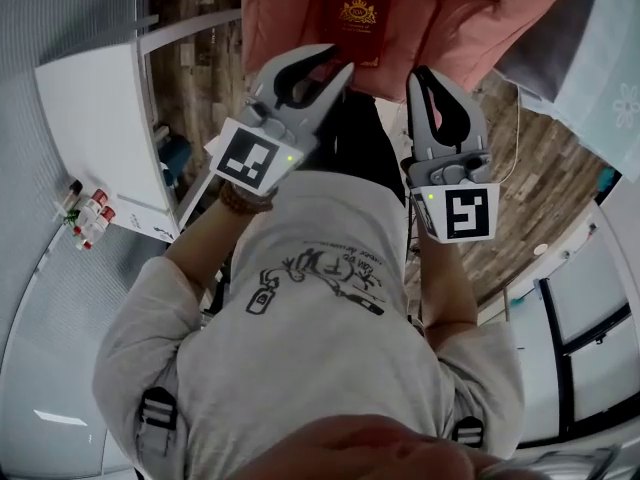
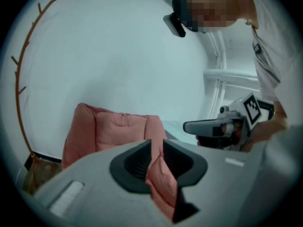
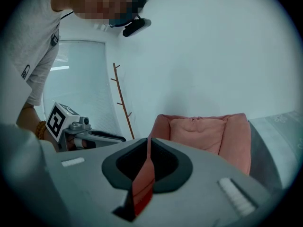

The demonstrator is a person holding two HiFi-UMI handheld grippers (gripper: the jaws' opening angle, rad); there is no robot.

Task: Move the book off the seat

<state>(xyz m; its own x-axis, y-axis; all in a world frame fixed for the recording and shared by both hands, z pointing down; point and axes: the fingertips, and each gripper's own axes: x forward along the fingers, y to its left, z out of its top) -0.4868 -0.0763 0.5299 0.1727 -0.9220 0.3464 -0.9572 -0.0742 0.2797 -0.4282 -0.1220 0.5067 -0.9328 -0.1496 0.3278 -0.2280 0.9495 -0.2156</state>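
Left gripper (image 1: 343, 64), upper centre of the head view: jaws slightly apart, nothing between them. Right gripper (image 1: 420, 76), just to its right: nearly closed, empty. The red book (image 1: 352, 13) lies just above the left tips, on the pink seat (image 1: 450, 18).

- A living-room-like lounge is suggested.
- A pink cushioned armchair (image 3: 208, 135) and a wooden coat stand (image 3: 122, 100) are set against a plain white wall (image 3: 213, 56).
- A wood-plank floor (image 1: 540, 178) and a white tabletop (image 1: 95, 128) are seen.
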